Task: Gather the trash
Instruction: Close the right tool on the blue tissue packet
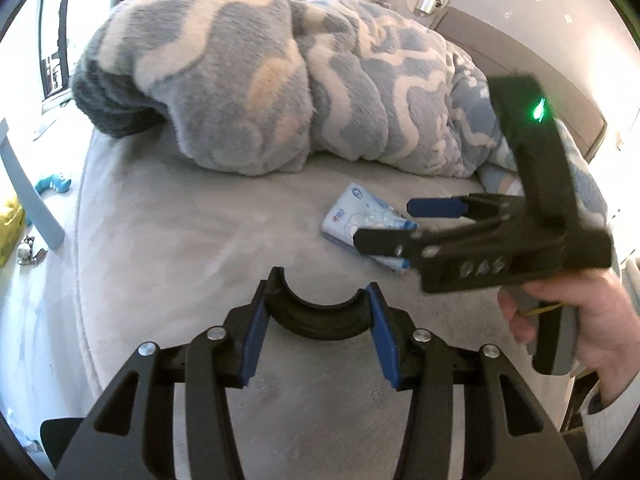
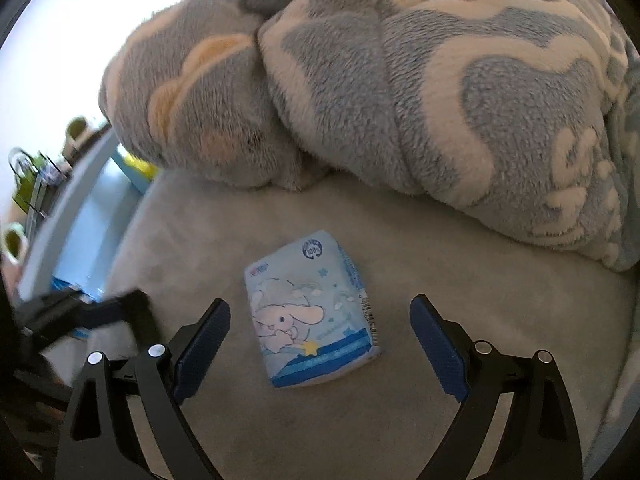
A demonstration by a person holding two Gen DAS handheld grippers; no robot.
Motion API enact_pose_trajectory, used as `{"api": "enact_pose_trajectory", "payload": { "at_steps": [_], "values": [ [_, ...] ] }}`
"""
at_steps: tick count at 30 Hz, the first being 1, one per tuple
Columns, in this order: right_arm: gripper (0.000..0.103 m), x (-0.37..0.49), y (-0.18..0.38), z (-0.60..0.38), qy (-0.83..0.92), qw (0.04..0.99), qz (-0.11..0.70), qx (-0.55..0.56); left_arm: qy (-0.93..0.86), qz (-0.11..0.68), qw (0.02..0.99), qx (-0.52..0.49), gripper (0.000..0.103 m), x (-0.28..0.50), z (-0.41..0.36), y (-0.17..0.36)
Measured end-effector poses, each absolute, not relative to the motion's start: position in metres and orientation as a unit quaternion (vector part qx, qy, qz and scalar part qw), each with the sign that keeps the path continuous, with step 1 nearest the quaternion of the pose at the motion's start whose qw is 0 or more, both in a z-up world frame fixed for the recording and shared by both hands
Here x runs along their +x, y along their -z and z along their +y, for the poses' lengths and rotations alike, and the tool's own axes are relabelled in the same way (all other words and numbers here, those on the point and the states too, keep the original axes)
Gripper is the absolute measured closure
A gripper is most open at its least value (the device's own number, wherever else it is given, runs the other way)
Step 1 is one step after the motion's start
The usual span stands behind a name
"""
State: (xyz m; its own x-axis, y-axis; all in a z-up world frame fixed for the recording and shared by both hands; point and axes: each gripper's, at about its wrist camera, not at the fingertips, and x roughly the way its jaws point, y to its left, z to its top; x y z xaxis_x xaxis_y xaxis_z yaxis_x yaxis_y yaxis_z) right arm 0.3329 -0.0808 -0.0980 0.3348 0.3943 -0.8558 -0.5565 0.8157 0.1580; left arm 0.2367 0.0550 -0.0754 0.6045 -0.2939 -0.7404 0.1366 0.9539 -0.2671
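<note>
1. The tissue pack point(image 2: 312, 312) lies flat on the grey bed point(image 2: 440, 264), near the heaped blanket point(image 2: 400, 80).
2. The right gripper point(image 2: 320, 344), jaws spread wide, straddles the pack, whose long axis runs near-to-far between them.
3. The left gripper point(image 1: 318, 324), jaws parted and empty, hangs farther off.

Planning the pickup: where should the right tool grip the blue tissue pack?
Grip the tissue pack across its two long side edges, coming from above. It lies flat on the bed and the open right tool already straddles it.
</note>
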Motion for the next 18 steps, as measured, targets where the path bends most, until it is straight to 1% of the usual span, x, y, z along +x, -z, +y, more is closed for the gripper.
{"api": "enact_pose_trajectory", "payload": {
  "at_steps": [6, 8, 10, 13, 16, 18],
  "values": [
    [0.011, 0.331, 0.110, -0.067, -0.274, 0.817, 0.490, -0.137, 0.109, 0.423, 0.894, -0.105, 0.053, 0.229, 0.063, 0.071],
    [0.012, 0.332, 0.114, -0.067, -0.272, 0.815, 0.492, -0.136, 0.106, 0.421, 0.895, -0.106, 0.053, 0.228, 0.065, 0.069],
    [0.022, 0.334, 0.115, -0.067, -0.275, 0.814, 0.497, -0.120, 0.104, 0.420, 0.895, -0.106, 0.053, 0.225, 0.068, 0.067],
    [0.035, 0.333, 0.112, -0.067, -0.271, 0.819, 0.491, -0.122, 0.101, 0.416, 0.897, -0.109, 0.053, 0.222, 0.071, 0.063],
    [0.036, 0.331, 0.114, -0.062, -0.263, 0.819, 0.490, -0.141, 0.097, 0.412, 0.899, -0.115, 0.053, 0.214, 0.077, 0.060],
    [0.040, 0.330, 0.115, -0.062, -0.259, 0.822, 0.489, -0.138, 0.093, 0.408, 0.900, -0.120, 0.053, 0.210, 0.080, 0.057]
  ]
}}
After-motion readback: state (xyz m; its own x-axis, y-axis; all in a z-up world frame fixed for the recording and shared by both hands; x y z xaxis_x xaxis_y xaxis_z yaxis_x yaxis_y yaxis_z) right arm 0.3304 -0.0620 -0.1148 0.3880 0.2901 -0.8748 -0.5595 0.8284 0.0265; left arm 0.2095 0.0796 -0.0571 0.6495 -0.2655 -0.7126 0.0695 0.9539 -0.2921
